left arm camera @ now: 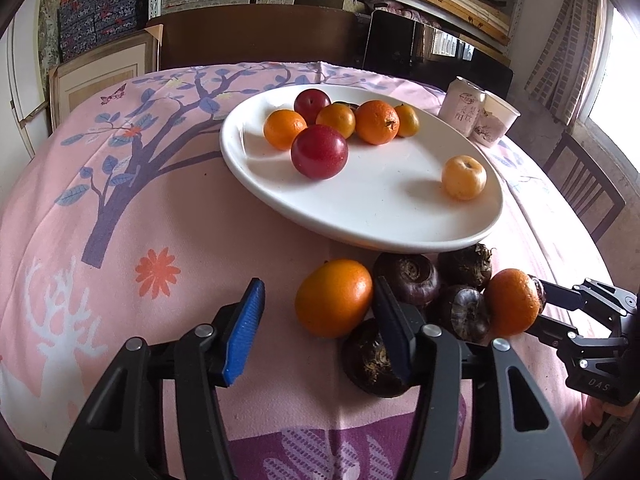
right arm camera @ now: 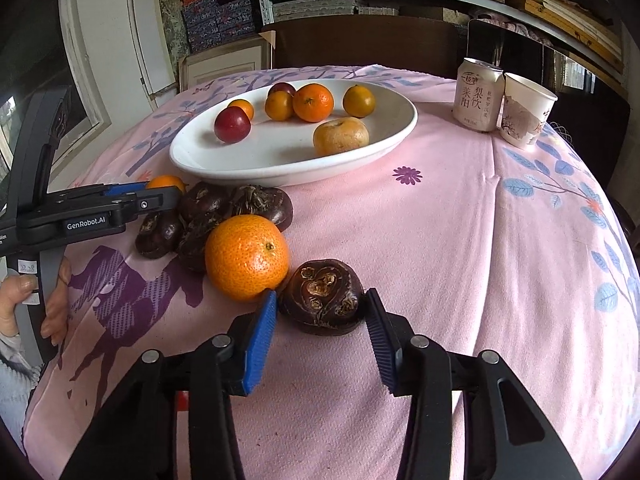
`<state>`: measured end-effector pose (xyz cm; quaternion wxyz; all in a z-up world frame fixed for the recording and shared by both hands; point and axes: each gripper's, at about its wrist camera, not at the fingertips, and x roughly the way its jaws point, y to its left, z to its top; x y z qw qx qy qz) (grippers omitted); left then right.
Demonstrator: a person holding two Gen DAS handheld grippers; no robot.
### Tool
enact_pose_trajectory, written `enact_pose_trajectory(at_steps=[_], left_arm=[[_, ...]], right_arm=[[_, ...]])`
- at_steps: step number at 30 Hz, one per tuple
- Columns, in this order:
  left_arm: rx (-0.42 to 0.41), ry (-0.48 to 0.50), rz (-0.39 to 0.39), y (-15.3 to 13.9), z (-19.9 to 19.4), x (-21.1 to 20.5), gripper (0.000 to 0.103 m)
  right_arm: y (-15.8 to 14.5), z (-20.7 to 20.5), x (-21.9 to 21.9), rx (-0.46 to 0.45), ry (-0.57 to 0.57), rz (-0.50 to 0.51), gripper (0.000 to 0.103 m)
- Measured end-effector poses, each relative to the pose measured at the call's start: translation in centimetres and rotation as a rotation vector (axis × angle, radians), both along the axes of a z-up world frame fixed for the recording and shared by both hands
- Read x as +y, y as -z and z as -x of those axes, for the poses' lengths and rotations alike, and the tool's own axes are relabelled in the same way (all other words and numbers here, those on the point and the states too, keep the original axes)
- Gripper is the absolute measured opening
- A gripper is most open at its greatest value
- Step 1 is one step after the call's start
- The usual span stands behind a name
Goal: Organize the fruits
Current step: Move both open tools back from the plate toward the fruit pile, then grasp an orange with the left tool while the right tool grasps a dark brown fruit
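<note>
A white plate (left arm camera: 360, 236) (right arm camera: 280, 178) holds several mandarins and two red plums. In front of it, on the pink cloth, lie two mandarins and several dark water chestnuts (left arm camera: 406, 280). My left gripper (left arm camera: 319, 281) (right arm camera: 176, 196) is open around one mandarin (left arm camera: 334, 298): its right pad touches the fruit and a gap shows at its left pad. My right gripper (right arm camera: 321, 293) is shut on a lone water chestnut (right arm camera: 322, 298), with both blue pads against its sides. The other mandarin (right arm camera: 247, 258) (left arm camera: 512, 302) sits just left of that chestnut, touching it.
A drink can (right arm camera: 478, 96) (left arm camera: 462, 106) and a paper cup (right arm camera: 524, 120) stand at the back right of the table. A wooden chair (left arm camera: 580, 188) is beyond the right edge. A person's hand (right arm camera: 24, 300) holds the left gripper's handle. Shelves with boxes fill the background.
</note>
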<state>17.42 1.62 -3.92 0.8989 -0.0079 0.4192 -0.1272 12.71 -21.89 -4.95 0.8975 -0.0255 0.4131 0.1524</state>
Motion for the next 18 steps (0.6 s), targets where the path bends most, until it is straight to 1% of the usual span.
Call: enact_pose_trajectory(at_steps=[3, 6, 8, 18], left_arm=[[-0.008, 0.001, -0.007, -0.2, 0.3, 0.2, 0.053], [-0.020, 0.001, -0.010, -0.7, 0.8, 0.4, 0.049], [-0.027, -0.007, -0.010, -0.9, 1.1, 0.6, 0.049], [-0.043, -0.064, 0.043, -1.9, 2.0, 2.8, 0.047]], right_arm=[[-0.3, 0.2, -0.2, -0.010, 0.000, 0.001, 0.045], [-1.0, 0.6, -1.3, -0.036, 0.033, -0.027, 0.045], [-1.2, 0.4, -2.0, -0.038, 0.060, -0.047, 0.045], [-1.6, 0.3, -3.6, -0.041, 0.107, -0.125, 0.045]])
